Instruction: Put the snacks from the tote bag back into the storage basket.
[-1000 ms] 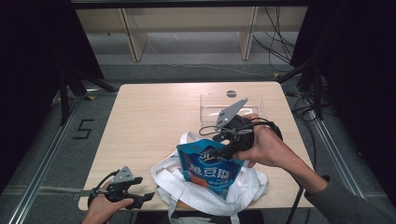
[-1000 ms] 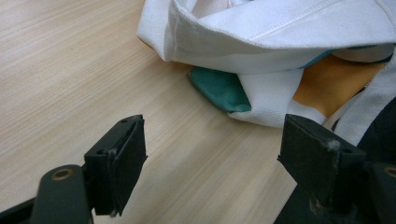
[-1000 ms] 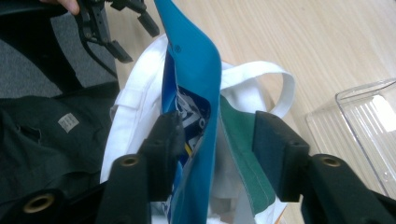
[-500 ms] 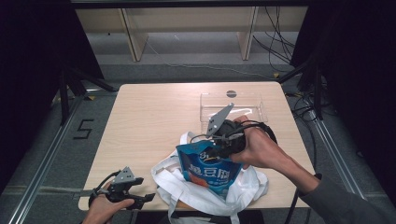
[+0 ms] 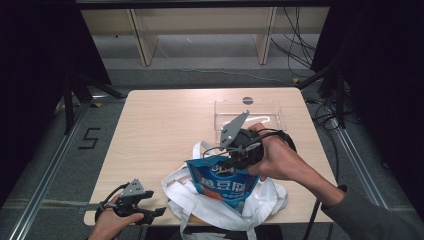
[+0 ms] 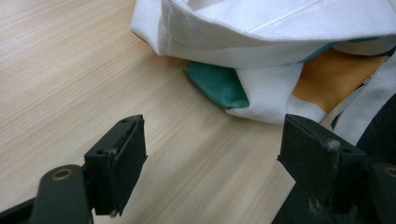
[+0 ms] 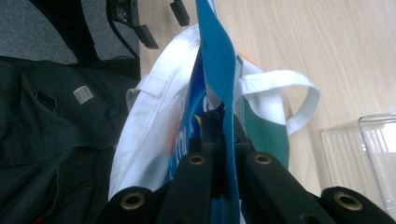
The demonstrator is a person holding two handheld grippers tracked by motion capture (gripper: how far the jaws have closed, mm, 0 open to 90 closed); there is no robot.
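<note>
A blue snack bag [image 5: 225, 184] stands upright inside a white tote bag [image 5: 200, 207] at the table's near edge. My right gripper [image 5: 234, 160] is at the bag's top right corner. Its jaws have just been closing, and they are now shut on the blue bag's top edge [image 7: 218, 70]. In the right gripper view the gripper [image 7: 219, 122] pinches the blue film, with the tote's white handle [image 7: 299, 100] beside it. My left gripper [image 5: 156, 213] rests open at the near left corner. Its jaws [image 6: 212, 149] face the tote [image 6: 280, 28] with only bare table between them.
A clear plastic tray [image 5: 250, 111] lies on the wooden table [image 5: 165, 125] behind the right hand. Green [image 6: 217, 84] and orange [image 6: 336, 74] packets show under the tote's cloth. Cables trail off the table's right side. The table's near edge runs just below the tote.
The right gripper shifted slightly left and down to the blue bag's top edge and closed on it. The left hand stayed put.
</note>
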